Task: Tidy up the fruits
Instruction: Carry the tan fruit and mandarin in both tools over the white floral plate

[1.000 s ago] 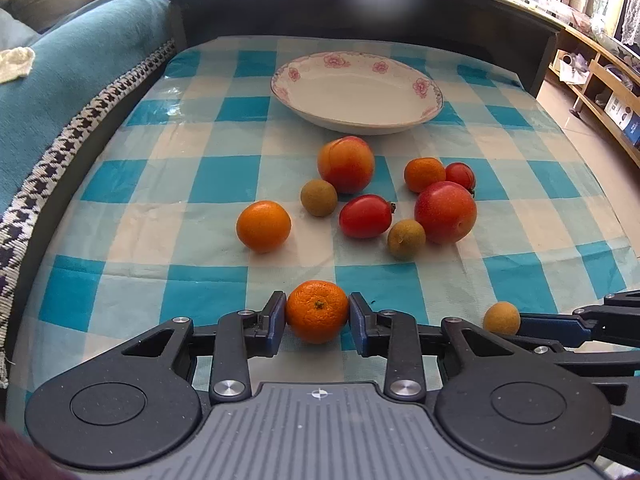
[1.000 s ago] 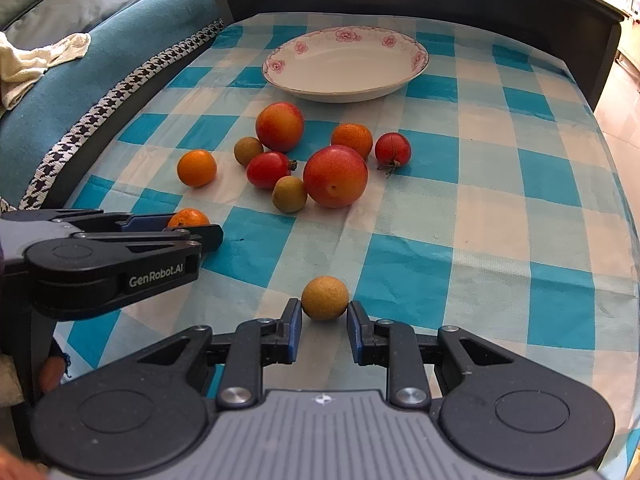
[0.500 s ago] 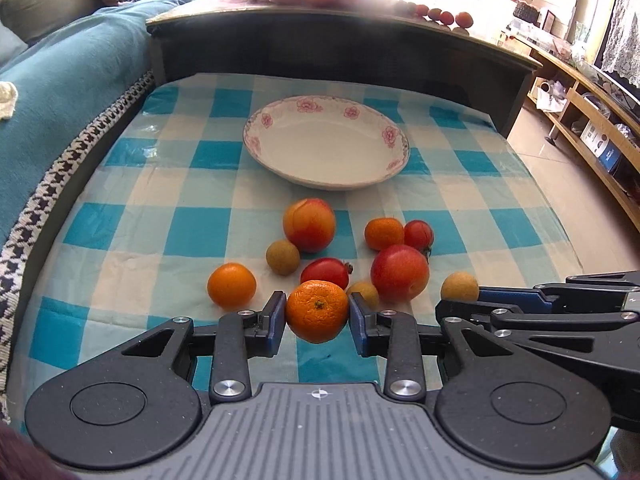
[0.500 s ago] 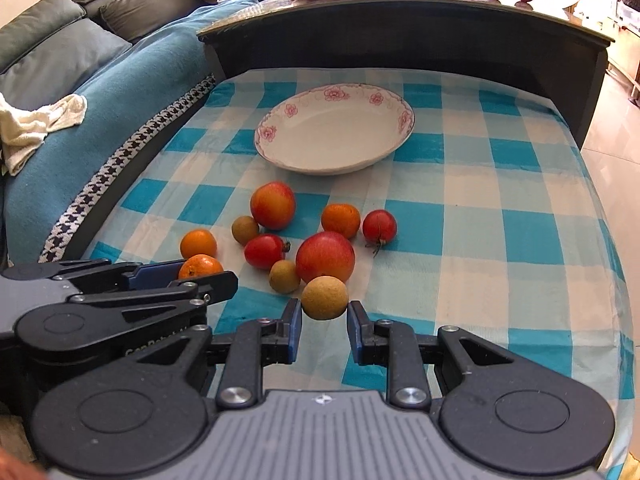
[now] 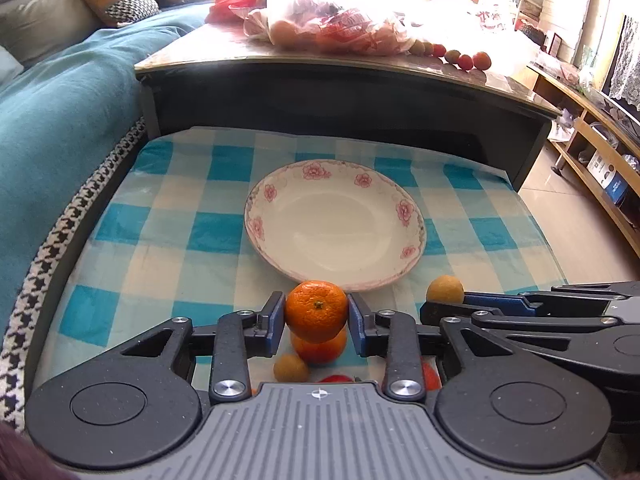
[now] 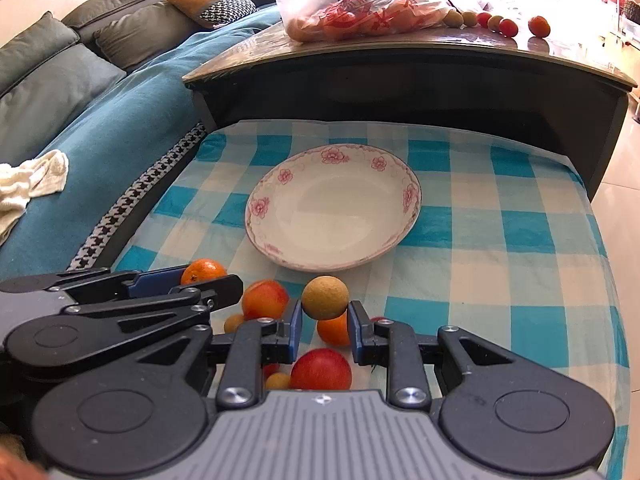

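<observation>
My left gripper [image 5: 316, 316] is shut on an orange mandarin [image 5: 316, 310] and holds it in the air just short of the white flowered plate [image 5: 280, 216]. My right gripper [image 6: 323, 320] is shut on a small tan longan [image 6: 325, 297], also lifted, near the plate's [image 6: 412, 196] front rim. The plate is empty. Below the grippers lie loose fruits: a peach [image 6: 265, 299], an orange [image 6: 334, 330], a red apple [image 6: 320, 370] and small longans [image 6: 234, 323]. Each gripper shows in the other's view, the right one [image 5: 444, 300] and the left one [image 6: 204, 276].
The blue checked cloth [image 6: 500, 240] covers the low table. A dark higher table [image 6: 400, 80] stands behind it with a bag of fruit [image 6: 352, 4]. A teal sofa [image 6: 100, 128] runs along the left. Floor drops off to the right [image 6: 616, 208].
Both grippers have lifted their fruits off the cloth and moved forward toward the plate. The loose fruits now lie under and behind the fingers.
</observation>
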